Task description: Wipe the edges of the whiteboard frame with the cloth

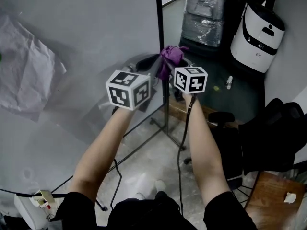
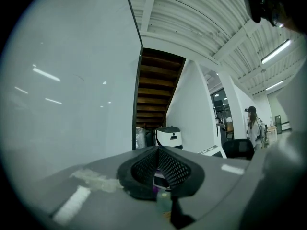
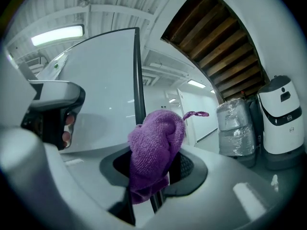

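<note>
- Although the head view looks steeply down, it places the purple cloth (image 1: 171, 55) at the black frame (image 1: 159, 28) on the right edge of the whiteboard (image 1: 86, 37). The cloth is carried by the right tongs (image 1: 176, 64), and the left tongs (image 1: 146, 61) are just beside it on the board side. A crumpled pale sheet (image 1: 24, 66) clings to the board at far left. No work surface is present. Below is bare floor (image 1: 158, 157), with a dark chair (image 1: 225, 143) to the right and a white machine (image 1: 259, 30) and wrapped stacks (image 1: 205, 13) beyond.
- In the left gripper view the left tongs are closed together and grip nothing. The glossy board fills the left side. A dark stair underside (image 2: 156, 95) and a standing person (image 2: 253, 126) are farther off.
- In the right gripper view the right tongs are clamped on the cloth's lower half, so a loose wad stands proud of the tips. It looks like light, soft terry that will fold and drag rather than hold its shape. Holding it low, as it is held now, leaves padding to press with. The frame strip runs straight behind the wad, and the cloth appears to lie against it. The strip looks thin, stiff and smooth, so the cloth should slide easily along it.
</note>
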